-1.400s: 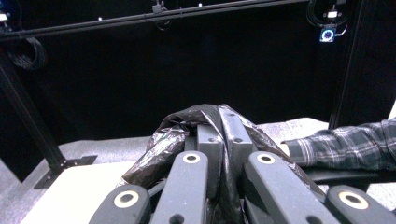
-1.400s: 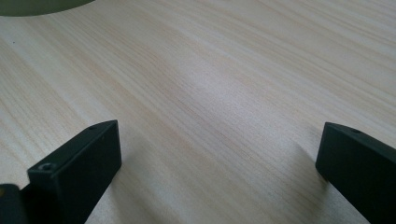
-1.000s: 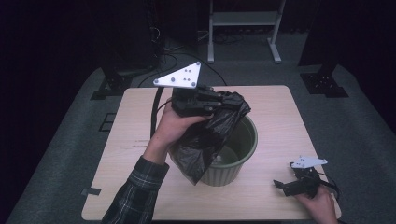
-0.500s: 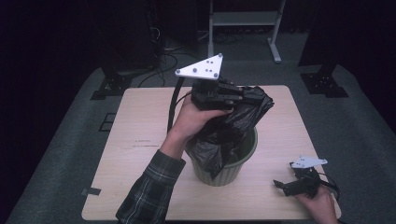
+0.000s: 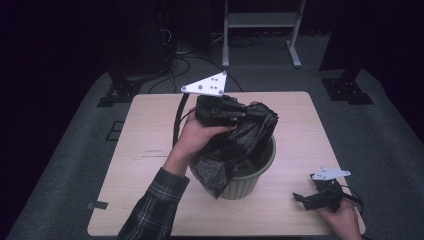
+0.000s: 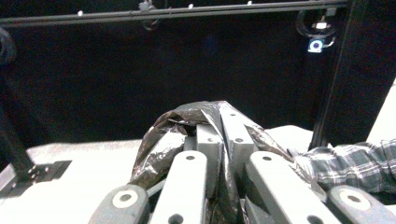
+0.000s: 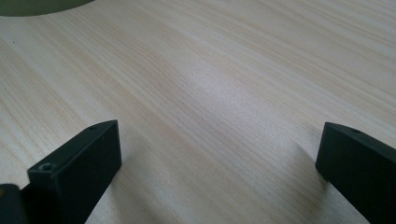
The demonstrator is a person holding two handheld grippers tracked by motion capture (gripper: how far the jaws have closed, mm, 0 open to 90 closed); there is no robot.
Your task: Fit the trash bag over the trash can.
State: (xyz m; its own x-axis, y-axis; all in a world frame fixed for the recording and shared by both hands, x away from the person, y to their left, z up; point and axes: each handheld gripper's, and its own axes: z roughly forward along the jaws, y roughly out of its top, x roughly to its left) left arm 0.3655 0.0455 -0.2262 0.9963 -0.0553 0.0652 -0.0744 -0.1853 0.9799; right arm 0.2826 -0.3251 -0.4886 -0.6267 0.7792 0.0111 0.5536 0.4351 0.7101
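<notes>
A crumpled black plastic bag (image 5: 235, 145) hangs over a round green bin (image 5: 257, 172) in the middle of the wooden table (image 5: 145, 150). Part of the bag lies inside the bin and part drapes over its near left rim. My left gripper (image 5: 250, 112) is above the bin and points to the right, shut on the bag's upper edge. In the left gripper view the bag (image 6: 163, 140) bunches around that gripper (image 6: 222, 130), pinched between the jaws. My right gripper (image 5: 300, 197) rests on the table at the near right, open. Bare wood lies between its fingers (image 7: 79, 168).
The bin's rim (image 7: 32, 5) shows at the top left of the right gripper view. A plaid sleeve (image 6: 355, 158) lies at the right in the left gripper view. Dark stands and cables (image 5: 175, 55) lie on the floor beyond the table's far edge.
My left gripper, with the bag in it, swung up and to the right, then sank back a little over the bin. The right gripper has stayed where it was.
</notes>
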